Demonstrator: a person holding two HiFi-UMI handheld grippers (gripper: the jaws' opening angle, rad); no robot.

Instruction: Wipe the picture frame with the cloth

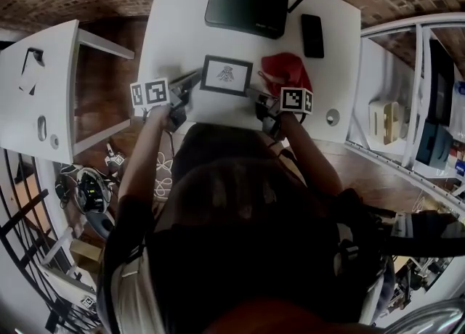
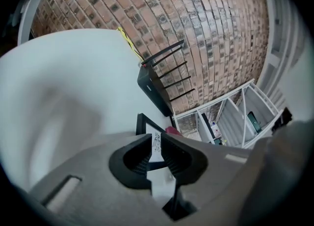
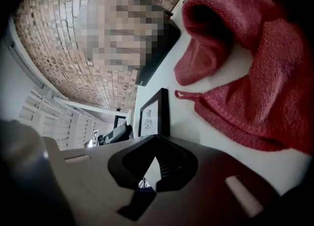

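Head view, table: a white table (image 1: 182,27) carried the picture frame (image 1: 227,75) at its middle, long axis running left to right. The red cloth (image 1: 287,71) lay crumpled just beside its right end.
Head view, far edge: a black router (image 1: 245,7) and a dark phone (image 1: 312,35) lay beyond, apart from the work.
Head view, grippers: the left gripper (image 1: 195,78) met the frame's left end. The right gripper (image 1: 254,94) sat at its near right corner, pointing far and left.
Left gripper view, jaws: narrowly parted and apparently pinching the picture frame (image 2: 140,123) by its edge, the print showing between the pads.
Right gripper view, jaws: the right gripper (image 3: 155,139) was pressed together with nothing between.
Right gripper view, cloth: the cloth (image 3: 255,72) lay near, to the right of the jaw line and not ahead of it. The picture frame (image 3: 151,114) was straight ahead.
Judgement, coming move: the right gripper was much the nearer to the cloth. It would probably need to swing right and spread its jaws to take it.
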